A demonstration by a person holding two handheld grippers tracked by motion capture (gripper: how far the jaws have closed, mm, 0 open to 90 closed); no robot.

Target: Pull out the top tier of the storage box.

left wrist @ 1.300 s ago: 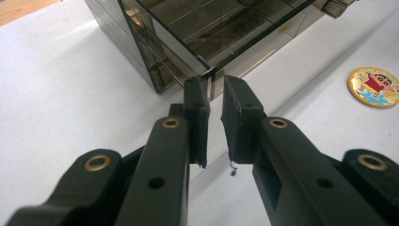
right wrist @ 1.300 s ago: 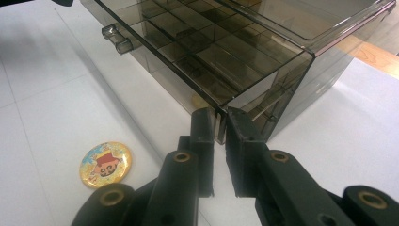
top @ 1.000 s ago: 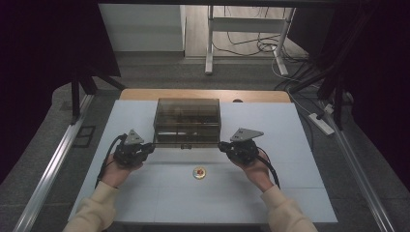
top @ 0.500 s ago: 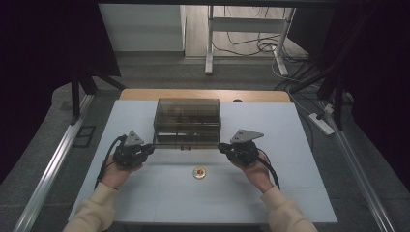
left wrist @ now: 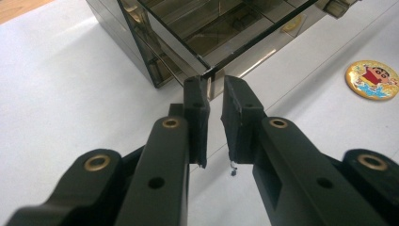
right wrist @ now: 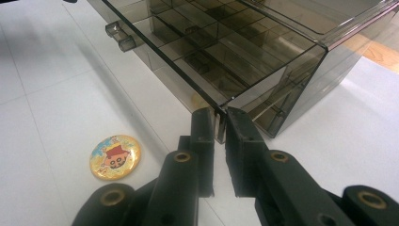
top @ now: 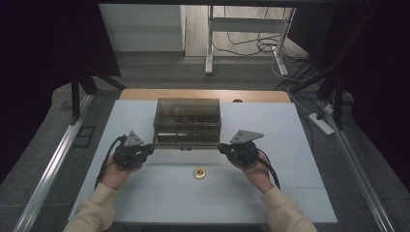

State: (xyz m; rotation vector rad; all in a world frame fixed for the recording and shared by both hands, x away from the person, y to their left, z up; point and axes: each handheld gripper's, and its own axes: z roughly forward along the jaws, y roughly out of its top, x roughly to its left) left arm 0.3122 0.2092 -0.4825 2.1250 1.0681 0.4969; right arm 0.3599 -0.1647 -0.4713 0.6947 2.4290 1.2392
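Smoked drawer box [top: 187, 122] mid-table; left gripper [top: 151, 149] and right gripper [top: 221, 147] at its front corners. Round badge [top: 199, 172] lies between the hands, near edge.

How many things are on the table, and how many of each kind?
Smoky see-through plastic drawer box: 1
Round yellow cartoon badge: 1
Black two-jaw grippers, left and right: 2
Total: 4

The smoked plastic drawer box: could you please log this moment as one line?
left gripper: shut on drawer front left corner | right gripper: shut on right corner | drawer box: drawer slightly out | cartoon badge: on table, untouched
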